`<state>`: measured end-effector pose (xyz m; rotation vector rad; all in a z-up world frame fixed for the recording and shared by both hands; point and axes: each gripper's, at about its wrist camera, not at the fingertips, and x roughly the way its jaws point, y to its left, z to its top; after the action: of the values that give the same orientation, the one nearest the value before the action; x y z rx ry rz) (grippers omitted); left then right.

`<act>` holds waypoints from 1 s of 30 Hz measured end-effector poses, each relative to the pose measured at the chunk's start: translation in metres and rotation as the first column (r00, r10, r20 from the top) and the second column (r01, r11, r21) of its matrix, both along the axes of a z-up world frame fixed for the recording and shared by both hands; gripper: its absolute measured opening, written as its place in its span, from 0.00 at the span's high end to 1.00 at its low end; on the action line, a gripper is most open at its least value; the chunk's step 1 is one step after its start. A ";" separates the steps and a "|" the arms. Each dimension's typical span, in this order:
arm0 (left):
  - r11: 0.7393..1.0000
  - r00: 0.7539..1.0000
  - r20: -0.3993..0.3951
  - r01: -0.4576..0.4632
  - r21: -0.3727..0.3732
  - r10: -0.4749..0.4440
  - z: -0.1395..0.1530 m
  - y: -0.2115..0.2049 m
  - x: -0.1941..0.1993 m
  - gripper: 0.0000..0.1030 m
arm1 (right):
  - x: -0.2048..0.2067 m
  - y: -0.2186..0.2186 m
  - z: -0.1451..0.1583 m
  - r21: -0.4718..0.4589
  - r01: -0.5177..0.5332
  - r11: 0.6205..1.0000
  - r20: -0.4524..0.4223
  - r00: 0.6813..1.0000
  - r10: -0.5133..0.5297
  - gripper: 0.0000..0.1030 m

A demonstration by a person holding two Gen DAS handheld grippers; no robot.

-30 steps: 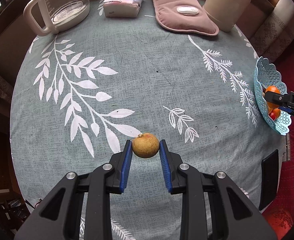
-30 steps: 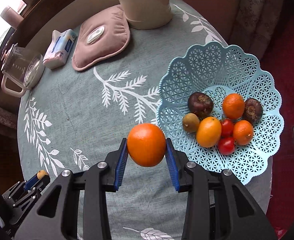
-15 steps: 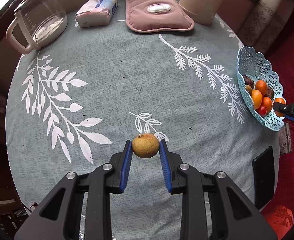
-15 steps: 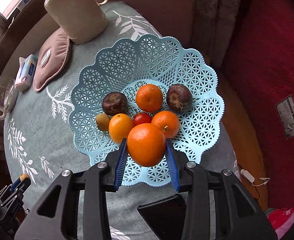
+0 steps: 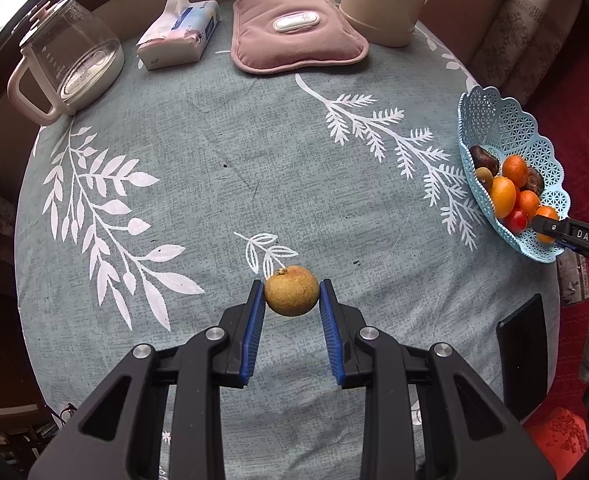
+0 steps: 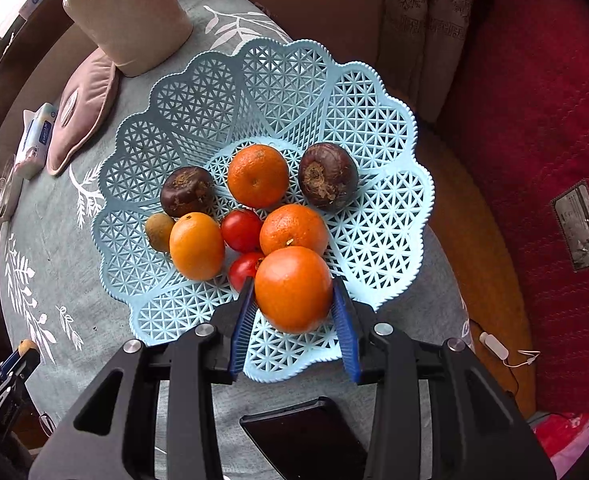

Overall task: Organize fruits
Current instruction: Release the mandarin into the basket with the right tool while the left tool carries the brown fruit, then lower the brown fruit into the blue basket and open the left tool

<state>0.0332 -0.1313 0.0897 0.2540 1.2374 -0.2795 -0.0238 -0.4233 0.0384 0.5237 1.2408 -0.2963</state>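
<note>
My left gripper (image 5: pixel 292 295) is shut on a small yellow-brown fruit (image 5: pixel 291 290), held above the leaf-patterned tablecloth (image 5: pixel 198 184). My right gripper (image 6: pixel 293 292) is shut on a large orange (image 6: pixel 293 289), held over the near part of the light blue lattice basket (image 6: pixel 378 208). The basket holds several fruits: oranges (image 6: pixel 258 175), two red tomatoes (image 6: pixel 241 229), two dark brown fruits (image 6: pixel 328 176) and a small kiwi-coloured fruit (image 6: pixel 159 231). In the left wrist view the basket (image 5: pixel 506 128) sits at the table's right edge, with the right gripper's fingers (image 5: pixel 550 228) over it.
At the table's far side stand a glass kettle (image 5: pixel 68 66), a tissue pack (image 5: pixel 180 30), a pink pad (image 5: pixel 296 32) and a cream jug (image 5: pixel 386 0). A black phone (image 6: pixel 306 440) lies near the basket by the table edge. Red fabric (image 6: pixel 534 120) lies beyond the table.
The right gripper carried the orange from over the tablecloth to over the basket and sank lower toward the fruit. The left gripper moved its fruit across the table toward the basket side.
</note>
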 end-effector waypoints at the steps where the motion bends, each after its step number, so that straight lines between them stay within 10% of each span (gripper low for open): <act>1: 1.000 1.000 0.002 0.005 0.001 -0.005 0.001 -0.003 0.000 0.73 | 0.000 -0.001 0.000 0.003 0.001 1.000 0.003 1.000 -0.001 0.62; 30: 0.926 0.935 -0.052 0.337 -0.171 -0.350 -0.017 -0.182 -0.003 0.73 | -0.034 -0.040 0.031 -0.015 0.074 0.997 0.094 0.993 -0.073 0.55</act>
<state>0.0299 -0.3130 0.0724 0.3236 1.2403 -0.6964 -0.0576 -0.4636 0.0690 0.5622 1.1290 -0.3415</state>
